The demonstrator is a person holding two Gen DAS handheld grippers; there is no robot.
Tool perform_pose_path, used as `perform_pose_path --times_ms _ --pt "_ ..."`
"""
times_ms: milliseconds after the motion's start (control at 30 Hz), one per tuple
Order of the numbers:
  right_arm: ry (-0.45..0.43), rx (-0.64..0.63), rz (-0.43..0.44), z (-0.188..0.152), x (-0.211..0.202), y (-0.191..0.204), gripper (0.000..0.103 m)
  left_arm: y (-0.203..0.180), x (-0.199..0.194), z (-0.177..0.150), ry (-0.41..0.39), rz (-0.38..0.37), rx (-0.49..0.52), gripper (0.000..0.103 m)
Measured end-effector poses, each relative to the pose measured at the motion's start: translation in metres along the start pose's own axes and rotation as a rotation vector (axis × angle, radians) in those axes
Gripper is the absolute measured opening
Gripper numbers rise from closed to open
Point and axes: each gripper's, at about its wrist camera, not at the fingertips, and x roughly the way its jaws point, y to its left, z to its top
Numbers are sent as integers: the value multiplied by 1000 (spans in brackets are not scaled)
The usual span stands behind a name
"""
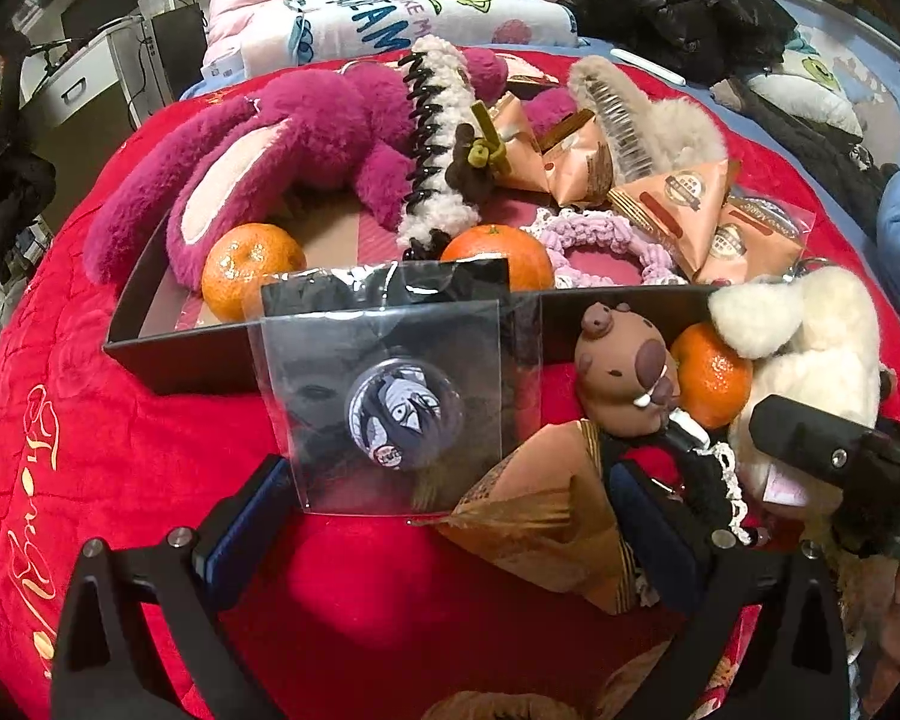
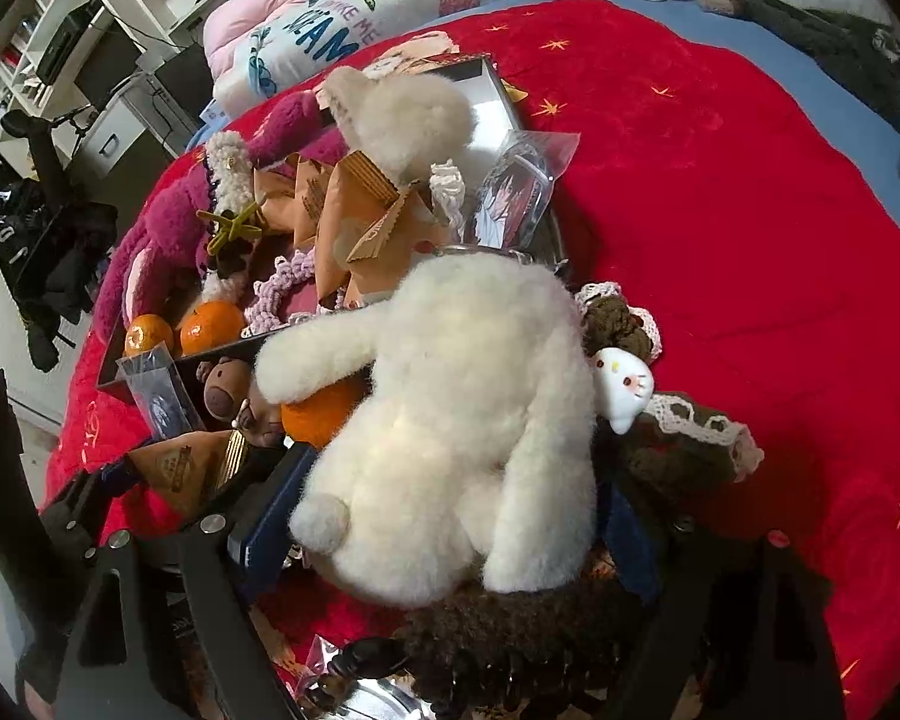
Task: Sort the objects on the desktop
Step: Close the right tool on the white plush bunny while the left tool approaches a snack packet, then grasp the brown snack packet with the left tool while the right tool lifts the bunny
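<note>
Between the right hand-held gripper's (image 2: 444, 534) wide-spread fingers sits a white plush toy (image 2: 450, 420); contact cannot be confirmed. Left hand-held gripper (image 1: 450, 516) stands wide over a triangular snack packet (image 1: 546, 516) on the red blanket (image 1: 120, 450).

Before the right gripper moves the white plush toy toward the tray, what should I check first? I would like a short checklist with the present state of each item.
1. White plush toy sits between the right gripper fingers: ok.
2. Pads press firmly on the plush: cannot tell.
3. Plush is free of neighbours: not ok, its arm lies over an orange.
4. Left gripper is open and holds nothing: ok.
5. Left gripper's gap is free: not ok, a snack packet lies in it.
6. Black tray has free room: not ok, it looks crowded.
</note>
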Motion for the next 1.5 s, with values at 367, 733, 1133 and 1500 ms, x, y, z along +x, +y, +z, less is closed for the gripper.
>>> perform_pose_path --times_ms 367,733,1133,1500 --pt "31 11 45 0 -5 3 55 -2 -2 4 55 -21 19 103" --pt "39 37 81 -3 -17 1 54 -10 -16 0 45 -35 51 87" --pt "11 44 85 1 -28 2 54 -5 -43 -3 48 -42 -2 62" --pt "-23 40 98 5 -38 4 54 16 -59 -2 14 -41 -34 44"
